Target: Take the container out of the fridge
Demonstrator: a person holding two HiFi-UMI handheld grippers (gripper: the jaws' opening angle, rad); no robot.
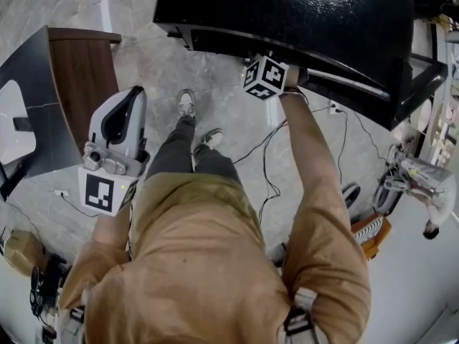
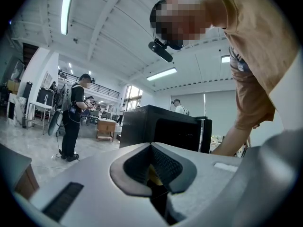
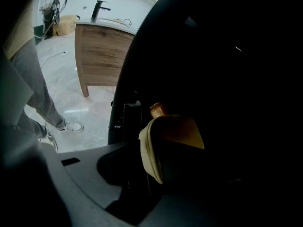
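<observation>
At the upper left of the head view we see a wooden counter (image 1: 82, 77). Just right of it, at mid-left, the left gripper (image 1: 120, 120) is held close to the body. It is tipped upward and well apart from the fridge (image 1: 287, 13). In its own view the jaws are pressed together with nothing between them.

Right of centre, the right gripper (image 1: 271, 77) reaches out to the front edge of the black fridge at the top of the frame. In its own view one tan pad (image 3: 154, 145) shows beside a dark upright bar (image 3: 132, 119) on the fridge front. The other jaw is lost in shadow, so we cannot tell whether the gripper is clamped on the bar. A small amber shape (image 3: 158, 110) sits above the pad; we cannot say what it is.

We judge the task barely begun: the door is being approached or gripped. Opening it, reaching in and lifting out all remain. No view shows the container. We take it to be inside the fridge, so we cannot tell its heading or its long axis.
</observation>
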